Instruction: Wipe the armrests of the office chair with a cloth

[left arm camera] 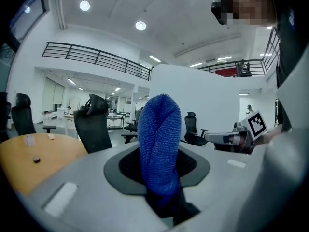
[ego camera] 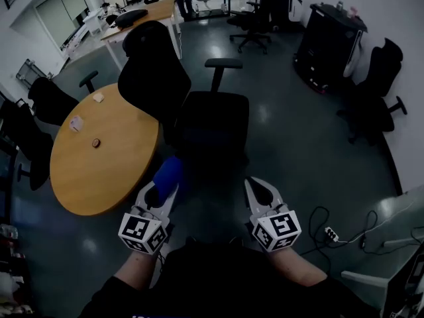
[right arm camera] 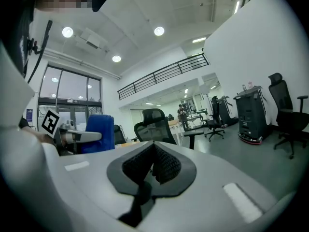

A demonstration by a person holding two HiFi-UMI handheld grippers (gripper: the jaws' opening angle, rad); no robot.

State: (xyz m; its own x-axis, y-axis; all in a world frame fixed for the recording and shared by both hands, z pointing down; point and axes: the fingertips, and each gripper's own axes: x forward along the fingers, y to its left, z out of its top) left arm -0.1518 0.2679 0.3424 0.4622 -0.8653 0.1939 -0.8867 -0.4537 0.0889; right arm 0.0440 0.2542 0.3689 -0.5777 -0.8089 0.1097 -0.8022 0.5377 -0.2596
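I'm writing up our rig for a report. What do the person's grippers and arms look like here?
The left gripper and right gripper are alike: light grey bodies that taper toward the tips, with dark ribbed pads inside the jaws. Each has a white cube with black square markers at its base. The person wears dark sleeves.

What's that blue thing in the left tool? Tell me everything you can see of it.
It is a blue cloth of nubbly, towel-like fabric, bunched and twisted into an upright roll. The left gripper is shut on its lower end; the rest stands up beyond the jaws. It is held near the front of the black office chair, by its seat; nothing else appears to touch it.
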